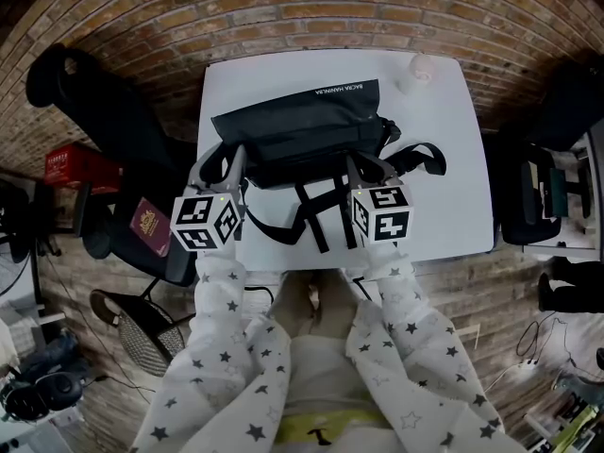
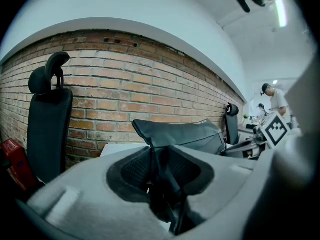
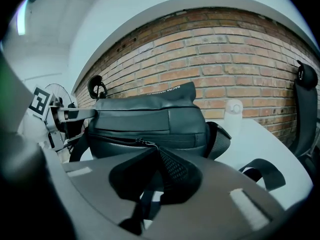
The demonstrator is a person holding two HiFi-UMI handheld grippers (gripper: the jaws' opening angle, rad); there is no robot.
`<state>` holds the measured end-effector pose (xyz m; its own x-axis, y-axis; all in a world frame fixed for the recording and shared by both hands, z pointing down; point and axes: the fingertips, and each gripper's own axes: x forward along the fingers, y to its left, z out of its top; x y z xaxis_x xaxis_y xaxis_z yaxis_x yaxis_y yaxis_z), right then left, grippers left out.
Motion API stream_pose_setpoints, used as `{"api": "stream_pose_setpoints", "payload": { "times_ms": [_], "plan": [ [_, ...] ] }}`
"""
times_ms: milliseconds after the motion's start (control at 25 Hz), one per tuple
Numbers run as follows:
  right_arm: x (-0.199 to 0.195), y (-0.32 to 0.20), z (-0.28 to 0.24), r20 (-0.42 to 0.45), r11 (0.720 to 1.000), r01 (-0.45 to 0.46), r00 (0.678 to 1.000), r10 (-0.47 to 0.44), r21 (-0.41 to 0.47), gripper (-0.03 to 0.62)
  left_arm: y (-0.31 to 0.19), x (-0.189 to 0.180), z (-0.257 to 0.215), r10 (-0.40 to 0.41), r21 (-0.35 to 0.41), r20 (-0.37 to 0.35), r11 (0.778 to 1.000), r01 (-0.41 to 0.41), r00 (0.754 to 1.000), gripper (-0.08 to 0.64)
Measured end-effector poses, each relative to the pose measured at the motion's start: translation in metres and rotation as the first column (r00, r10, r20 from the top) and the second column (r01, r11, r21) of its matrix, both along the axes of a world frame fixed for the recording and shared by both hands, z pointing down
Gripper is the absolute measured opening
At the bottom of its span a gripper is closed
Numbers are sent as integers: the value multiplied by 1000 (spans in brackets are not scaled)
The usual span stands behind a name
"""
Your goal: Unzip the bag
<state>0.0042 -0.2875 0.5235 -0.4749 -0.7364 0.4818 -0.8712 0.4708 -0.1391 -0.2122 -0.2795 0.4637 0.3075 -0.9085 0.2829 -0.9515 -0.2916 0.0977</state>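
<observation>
The left gripper [image 2: 159, 159] has its fingers clamped on a dark fold at the left end of the black bag [image 2: 186, 134], with the fabric bunched between the pads. The right gripper [image 3: 157, 152] has its fingers pinched almost together on the zip pull [image 3: 138, 143] at the front of the bag, where the zip line runs off to the left. The bag lies across the middle of the white table [image 1: 453, 187], its lettered upper edge towards the brick wall [image 1: 283, 8]. Its black straps [image 1: 311, 213] trail across the table towards the person. Star-print sleeves [image 1: 222, 347] reach in from the near side, one behind each gripper. A white bottle [image 1: 418, 72] stands near the table's far right corner, apart from the bag. A black office chair [image 1: 104, 111] sits beside the table on the left.
</observation>
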Motion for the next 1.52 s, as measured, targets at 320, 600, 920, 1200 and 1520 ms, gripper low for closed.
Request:
{"api": "stream_pose_setpoints", "payload": {
  "times_ms": [320, 600, 920, 1200, 1520],
  "plan": [
    [14, -2, -1, -8, 999, -36, 999, 36, 6, 17, 0, 1, 1, -7, 4, 1, 1000, 7, 1000, 112],
    [24, -6, -1, -13, 996, -94, 995, 94, 2, 17, -1, 1, 0, -10, 4, 3, 1000, 10, 1000, 112],
    [35, -8, -1, -24, 991, -135, 991, 135, 8, 17, -1, 1, 1, -12, 4, 0, 1000, 12, 1000, 112],
    [51, -12, -2, -22, 983, -181, 983, 181, 8, 17, -1, 2, 1, -14, 6, -3, 1000, 14, 1000, 112],
    [71, -15, -1, -23, 971, -239, 971, 239, 4, 17, -2, 2, 2, -16, 6, -3, 1000, 16, 1000, 112]
  ]
}}
